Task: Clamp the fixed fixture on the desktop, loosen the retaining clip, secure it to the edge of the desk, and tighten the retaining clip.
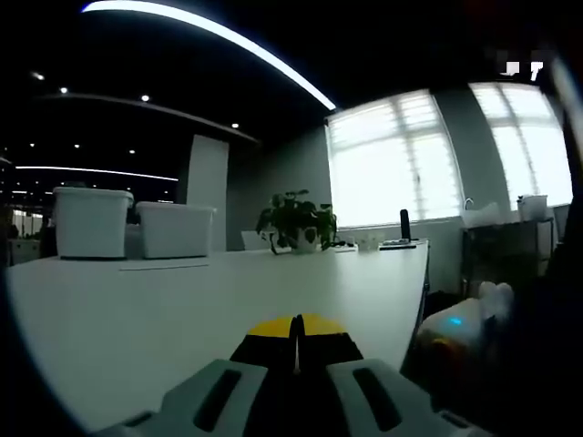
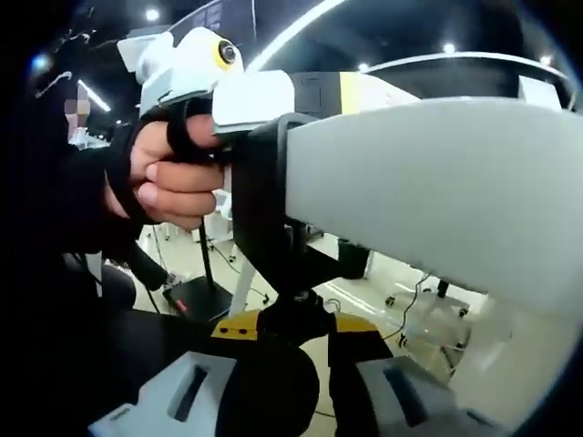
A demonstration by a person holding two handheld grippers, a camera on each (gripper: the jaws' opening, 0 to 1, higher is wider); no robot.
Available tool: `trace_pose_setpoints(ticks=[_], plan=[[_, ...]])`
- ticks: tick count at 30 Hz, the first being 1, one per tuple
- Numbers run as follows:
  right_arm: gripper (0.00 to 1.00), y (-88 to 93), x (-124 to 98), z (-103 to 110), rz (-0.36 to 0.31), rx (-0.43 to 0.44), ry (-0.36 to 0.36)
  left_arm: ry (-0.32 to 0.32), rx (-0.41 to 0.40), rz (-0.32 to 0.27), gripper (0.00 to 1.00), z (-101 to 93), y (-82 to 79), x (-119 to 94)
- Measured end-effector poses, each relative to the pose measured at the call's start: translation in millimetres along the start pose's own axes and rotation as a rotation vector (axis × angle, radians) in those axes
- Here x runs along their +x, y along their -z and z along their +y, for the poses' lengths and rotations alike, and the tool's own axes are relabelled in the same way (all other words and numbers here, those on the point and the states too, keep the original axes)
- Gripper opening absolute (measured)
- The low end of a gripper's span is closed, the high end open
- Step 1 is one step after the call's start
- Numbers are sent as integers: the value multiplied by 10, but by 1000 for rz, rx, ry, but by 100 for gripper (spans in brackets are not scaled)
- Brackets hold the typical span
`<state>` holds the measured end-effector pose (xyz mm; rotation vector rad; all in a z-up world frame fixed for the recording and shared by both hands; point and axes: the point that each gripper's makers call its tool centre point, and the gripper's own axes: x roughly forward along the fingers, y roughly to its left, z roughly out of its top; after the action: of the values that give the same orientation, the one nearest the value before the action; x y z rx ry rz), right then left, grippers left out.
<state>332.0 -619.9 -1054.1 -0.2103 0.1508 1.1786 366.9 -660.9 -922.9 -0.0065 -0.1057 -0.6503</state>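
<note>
Right hand-held gripper (image 2: 291, 350) grips fixture (image 2: 269, 228) under the desk (image 2: 437, 200).

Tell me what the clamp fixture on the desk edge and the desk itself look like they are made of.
The clamp fixture looks like black metal or hard plastic with a matte finish: dark, rigid C-shape, hardly any shine. Which of the two, I cannot tell. The desk looks like white laminate or painted board: a smooth, even surface with a soft sheen and a thick, plain edge.
</note>
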Motion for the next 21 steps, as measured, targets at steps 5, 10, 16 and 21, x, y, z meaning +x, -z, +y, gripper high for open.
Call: trace_pose_setpoints(ticks=[5,10,16,21], plan=[[25,-5,5,-36,-9,-8,31,0,0,0,1,0,2,8],[33,-4,-78,-66,-28,49,176,0,0,0,1,1,0,17],[47,-10,-200,-25,-31,87,383,7,12,-13,1,-8,-14,17],[45,-96,-256,41,-75,184,571,14,23,-25,1,-20,-28,12]])
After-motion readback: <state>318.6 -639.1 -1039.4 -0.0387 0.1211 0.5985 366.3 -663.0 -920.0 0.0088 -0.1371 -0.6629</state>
